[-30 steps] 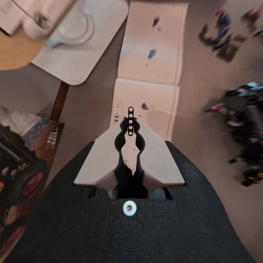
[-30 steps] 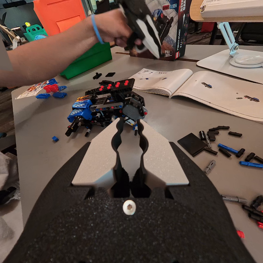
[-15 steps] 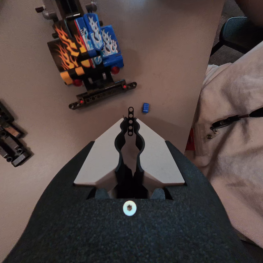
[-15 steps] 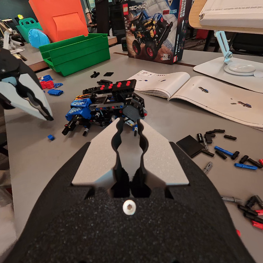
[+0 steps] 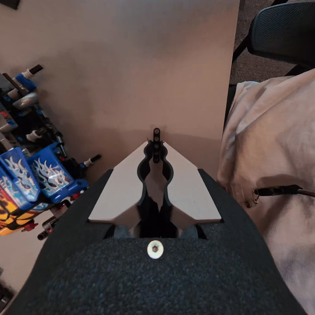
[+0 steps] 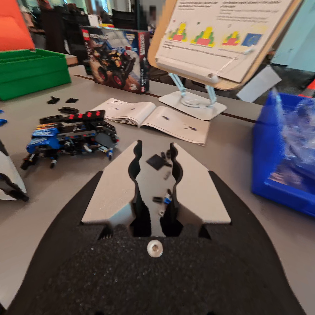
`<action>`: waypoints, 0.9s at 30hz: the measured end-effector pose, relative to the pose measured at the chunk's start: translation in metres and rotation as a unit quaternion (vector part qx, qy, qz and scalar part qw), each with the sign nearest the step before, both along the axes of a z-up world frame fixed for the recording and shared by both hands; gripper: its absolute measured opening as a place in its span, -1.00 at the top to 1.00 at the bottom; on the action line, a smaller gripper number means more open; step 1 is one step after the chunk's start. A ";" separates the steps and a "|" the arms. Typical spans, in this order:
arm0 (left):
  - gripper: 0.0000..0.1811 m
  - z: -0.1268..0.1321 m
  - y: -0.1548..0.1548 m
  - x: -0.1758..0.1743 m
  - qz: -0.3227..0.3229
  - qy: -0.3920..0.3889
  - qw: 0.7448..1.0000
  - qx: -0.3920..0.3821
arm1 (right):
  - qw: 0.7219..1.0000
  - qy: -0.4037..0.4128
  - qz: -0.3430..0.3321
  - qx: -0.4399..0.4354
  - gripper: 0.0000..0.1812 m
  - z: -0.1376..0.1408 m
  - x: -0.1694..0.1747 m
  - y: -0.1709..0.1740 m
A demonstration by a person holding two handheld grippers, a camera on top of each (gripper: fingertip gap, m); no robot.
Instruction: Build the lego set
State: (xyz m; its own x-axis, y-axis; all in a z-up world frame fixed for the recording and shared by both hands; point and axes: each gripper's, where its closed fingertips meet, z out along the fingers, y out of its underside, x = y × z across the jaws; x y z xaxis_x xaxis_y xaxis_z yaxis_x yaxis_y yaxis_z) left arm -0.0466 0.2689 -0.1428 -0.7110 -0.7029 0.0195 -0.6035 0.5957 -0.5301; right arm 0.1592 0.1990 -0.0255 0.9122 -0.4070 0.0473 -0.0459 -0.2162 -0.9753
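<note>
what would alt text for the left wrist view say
The left tongs are shut on a thin black strip with holes, held over a tan table. A half-built toy truck with blue flame panels lies at left, and a person's pale shirt fills the right.

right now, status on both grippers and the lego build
Left gripper shut on black beam, over bare table. Right gripper open, empty. Truck build on table, untouched. Nothing blocking.

Matt table [image 5: 136, 68]; glossy plastic truck model [image 5: 42, 173].
</note>
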 end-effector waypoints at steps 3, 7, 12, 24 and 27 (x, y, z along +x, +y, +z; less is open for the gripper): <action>0.93 -0.002 -0.009 0.004 -0.006 -0.008 1.000 -0.007 | 0.999 0.002 -0.029 -0.034 0.61 -0.006 0.019 -0.027; 0.88 -0.003 -0.012 0.010 -0.003 -0.022 1.000 -0.002 | 0.995 0.086 -0.027 -0.053 0.61 -0.037 0.031 -0.040; 0.63 0.019 -0.004 0.020 0.056 -0.072 0.994 -0.064 | 0.982 0.135 -0.033 -0.131 0.63 -0.074 0.025 -0.013; 0.71 0.081 0.196 -0.021 0.346 -0.321 0.875 -0.111 | 0.958 0.098 -0.090 -0.254 0.75 -0.119 0.033 0.027; 0.72 0.086 0.206 -0.022 0.345 -0.351 0.865 -0.100 | 0.958 0.111 -0.091 -0.247 0.79 -0.119 0.035 0.029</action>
